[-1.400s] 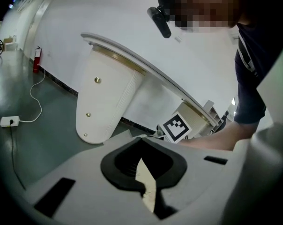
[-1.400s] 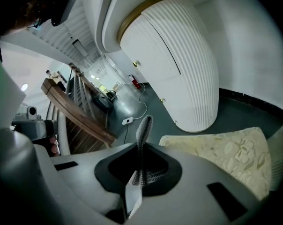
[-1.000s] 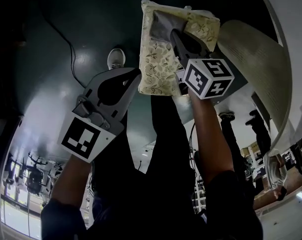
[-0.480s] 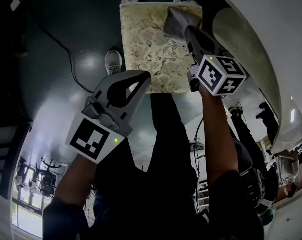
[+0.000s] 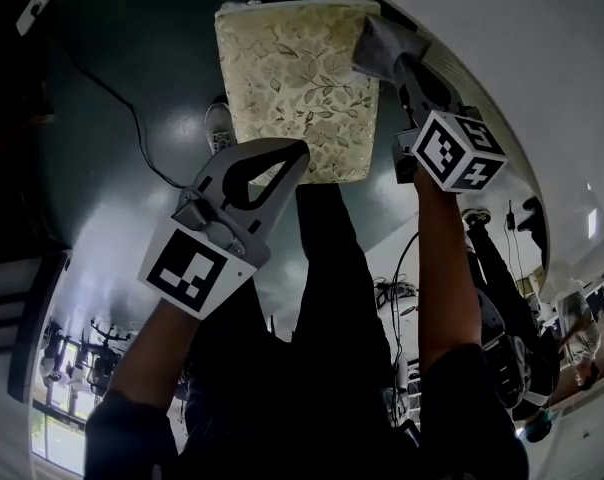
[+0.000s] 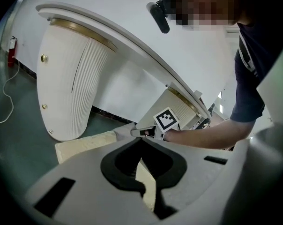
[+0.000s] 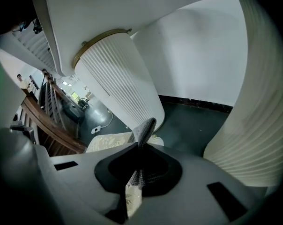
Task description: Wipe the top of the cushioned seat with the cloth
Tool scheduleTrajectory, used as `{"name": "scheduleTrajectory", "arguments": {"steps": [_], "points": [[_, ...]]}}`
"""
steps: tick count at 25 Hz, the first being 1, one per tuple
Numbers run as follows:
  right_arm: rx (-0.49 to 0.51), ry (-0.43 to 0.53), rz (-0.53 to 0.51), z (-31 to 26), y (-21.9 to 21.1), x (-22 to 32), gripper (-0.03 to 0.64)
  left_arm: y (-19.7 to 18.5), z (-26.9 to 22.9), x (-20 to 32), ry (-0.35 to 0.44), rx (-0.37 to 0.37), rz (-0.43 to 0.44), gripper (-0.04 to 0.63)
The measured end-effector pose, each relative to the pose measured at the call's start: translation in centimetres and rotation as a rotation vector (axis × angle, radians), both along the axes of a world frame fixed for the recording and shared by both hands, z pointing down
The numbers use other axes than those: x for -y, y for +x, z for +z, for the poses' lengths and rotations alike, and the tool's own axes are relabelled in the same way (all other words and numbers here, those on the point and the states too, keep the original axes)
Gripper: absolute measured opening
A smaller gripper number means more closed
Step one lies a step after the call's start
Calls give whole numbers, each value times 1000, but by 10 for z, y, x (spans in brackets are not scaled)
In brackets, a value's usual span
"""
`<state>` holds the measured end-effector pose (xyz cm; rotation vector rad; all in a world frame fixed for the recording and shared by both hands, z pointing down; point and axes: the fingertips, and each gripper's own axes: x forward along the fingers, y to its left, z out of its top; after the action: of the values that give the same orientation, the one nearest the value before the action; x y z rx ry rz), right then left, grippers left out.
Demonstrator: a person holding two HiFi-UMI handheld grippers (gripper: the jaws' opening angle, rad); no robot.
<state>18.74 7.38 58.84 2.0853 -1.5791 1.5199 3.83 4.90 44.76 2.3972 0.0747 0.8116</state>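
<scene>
Cream floral cushioned seat (image 5: 292, 78) sits at twelve o'clock in your head view, on the dark floor (image 5: 112, 88) just past your legs. Your right gripper (image 5: 394, 56) is at the seat's one o'clock corner, jaws pinching the grey cloth (image 5: 375, 38), which bunches up over that corner. Your left gripper (image 5: 298, 150) hovers at the seat's six o'clock edge, jaws pressed together with nothing between them. A white ribbed panel (image 7: 118, 78) stands beyond the seat.

— How much of the cream leaf-patterned cushioned seat (image 5: 292, 78) shows?
— Its near edge hides behind the grey left gripper (image 5: 298, 150). The grey cloth (image 5: 382, 43) has its pinched end lost inside the right gripper (image 5: 410, 68).
</scene>
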Motion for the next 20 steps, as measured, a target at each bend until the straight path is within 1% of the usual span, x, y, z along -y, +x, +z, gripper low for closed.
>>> {"name": "scheduleTrajectory", "arguments": {"steps": [2, 3, 7, 8, 11, 13, 17, 20], "points": [[-10, -1, 13, -4, 13, -11, 32, 10, -2, -9, -4, -4, 6, 6], [-16, 0, 17, -8, 13, -13, 32, 9, -4, -11, -5, -7, 8, 6], [-35, 4, 5, -30, -31, 4, 32, -34, -21, 4, -4, -28, 2, 6], [-39, 8, 1, -38, -33, 7, 32, -37, -28, 6, -3, -34, -2, 6], [-45, 21, -12, -52, -14, 5, 32, -16, -38, 3, 2, -48, -14, 6], [-43, 29, -28, -55, -19, 10, 32, -16, -38, 5, 2, -55, -27, 6], [-28, 49, -61, -66, -62, 30, 32, -47, -47, 21, 8, -59, -57, 6], [4, 62, -89, -66, -100, 45, 32, -75, -46, 32, 13, -49, -82, 6]]}}
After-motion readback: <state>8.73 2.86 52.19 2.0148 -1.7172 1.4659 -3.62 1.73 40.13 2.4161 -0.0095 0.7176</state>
